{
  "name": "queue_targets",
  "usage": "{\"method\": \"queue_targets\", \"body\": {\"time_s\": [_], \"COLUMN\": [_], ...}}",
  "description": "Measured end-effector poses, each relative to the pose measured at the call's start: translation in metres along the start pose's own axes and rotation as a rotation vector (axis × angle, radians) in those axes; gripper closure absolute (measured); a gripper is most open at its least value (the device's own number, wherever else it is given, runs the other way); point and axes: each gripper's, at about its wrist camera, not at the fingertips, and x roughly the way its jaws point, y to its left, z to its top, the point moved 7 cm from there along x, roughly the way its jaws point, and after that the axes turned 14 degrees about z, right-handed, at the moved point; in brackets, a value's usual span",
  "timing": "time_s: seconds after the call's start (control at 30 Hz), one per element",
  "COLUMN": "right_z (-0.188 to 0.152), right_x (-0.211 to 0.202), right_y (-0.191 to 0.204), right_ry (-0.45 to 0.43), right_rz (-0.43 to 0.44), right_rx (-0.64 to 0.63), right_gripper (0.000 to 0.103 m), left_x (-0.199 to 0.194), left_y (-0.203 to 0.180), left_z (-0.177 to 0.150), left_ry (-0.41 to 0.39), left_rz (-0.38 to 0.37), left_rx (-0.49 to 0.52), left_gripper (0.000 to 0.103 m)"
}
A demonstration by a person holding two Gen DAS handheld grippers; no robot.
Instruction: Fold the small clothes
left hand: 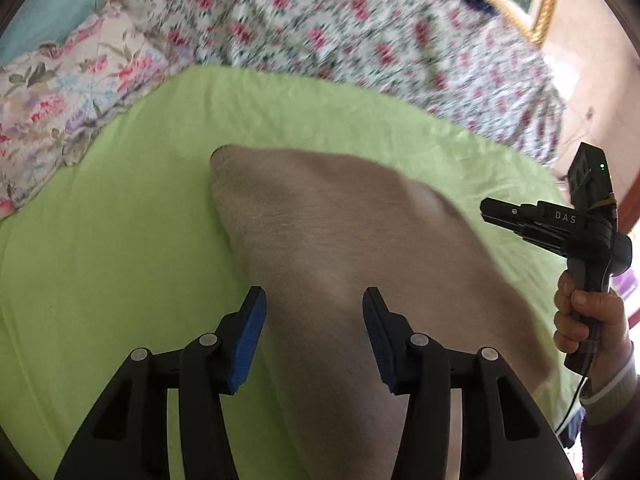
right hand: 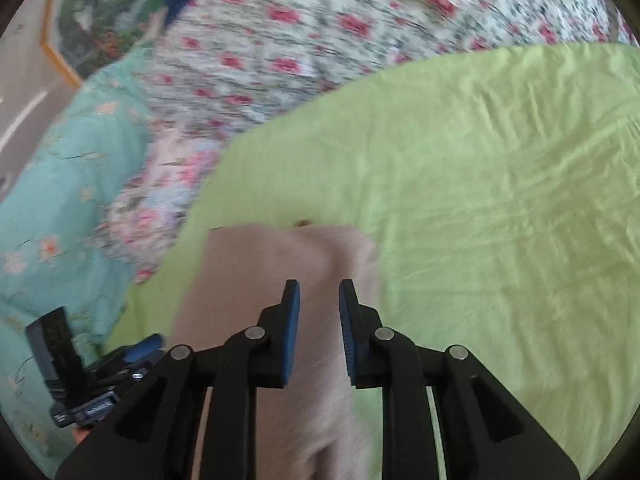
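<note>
Scene: A small beige garment of soft, faintly fuzzy fabric lies on a lime-green sheet spread over a bed, with a floral quilt of pink and white bunched behind it.
Garment position: It rests roughly in the middle of the sheet, one corner pointing away in the left wrist view; in the right wrist view its far edge looks straight. Motion blur softens its outline.
Left gripper: Held above the near part of the garment with its blue-padded jaws about half apart; nothing sits between the pads.
Right gripper: Hovers over the garment with a narrow gap between the pads and no cloth pinched. A person's hand grips its handle.
Handling: The fabric looks light, limp and non-slippery; it would likely drape and crease wherever it is lifted, and is in no way fragile.
Where to hold: A pinch at two corners or along one edge, one gripper each, appears the surest way to carry a fold over evenly.
Task stage: Whether further folds remain cannot be told.
</note>
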Motion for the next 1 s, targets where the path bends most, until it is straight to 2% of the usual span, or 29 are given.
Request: {"method": "queue_targets", "body": {"time_s": [0.1,0.2,0.23,0.27,0.33,0.37,0.4,0.43,0.5,0.63,0.73,0.9,1.0], "right_z": [-0.024,-0.047,-0.053,-0.058,-0.065,-0.066,-0.067,-0.067,-0.066,-0.063,-0.065,-0.091,-0.117], "right_x": [0.004,0.028,0.036,0.045,0.053,0.054,0.054,0.053,0.050,0.048,0.043,0.002,-0.010], "right_y": [0.036,0.050,0.049,0.042,0.021,0.005,-0.006,-0.010,-0.015,-0.011,-0.003,0.023,0.027], "right_ry": [0.028,0.093,0.108,0.118,0.119,0.098,0.083,0.070,0.054,0.065,0.070,0.079,0.123], "right_rz": [0.124,0.190,0.185,0.136,0.033,-0.001,-0.022,-0.009,0.024,-0.003,0.000,-0.025,-0.055], "right_rx": [0.005,0.049,0.050,0.044,0.043,0.043,0.049,0.058,0.071,0.046,0.044,-0.050,-0.101], "right_gripper": [0.077,0.076,0.076,0.076,0.085,0.103,0.103,0.103,0.103,0.103,0.100,0.099,0.099], "left_x": [-0.029,-0.042,-0.042,-0.039,-0.025,-0.016,-0.012,-0.009,-0.007,-0.005,-0.011,-0.039,-0.048], "left_y": [-0.012,-0.024,-0.026,-0.027,-0.028,-0.029,-0.030,-0.031,-0.037,-0.042,-0.034,-0.027,-0.028], "left_z": [-0.009,-0.021,-0.025,-0.029,-0.040,-0.046,-0.048,-0.049,-0.050,-0.049,-0.048,-0.060,-0.080], "left_ry": [-0.036,-0.039,-0.032,-0.016,0.031,0.046,0.046,0.041,0.026,0.011,0.022,0.005,0.026], "left_rz": [-0.114,-0.211,-0.221,-0.229,-0.217,-0.206,-0.203,-0.199,-0.194,-0.161,-0.198,-0.210,-0.213], "left_rx": [0.003,0.004,0.002,0.001,-0.001,0.000,0.000,0.000,0.010,0.038,0.002,0.004,0.015], "left_gripper": [0.053,0.053,0.053,0.053,0.056,0.060,0.064,0.065,0.065,0.065,0.065,0.065,0.065]}}
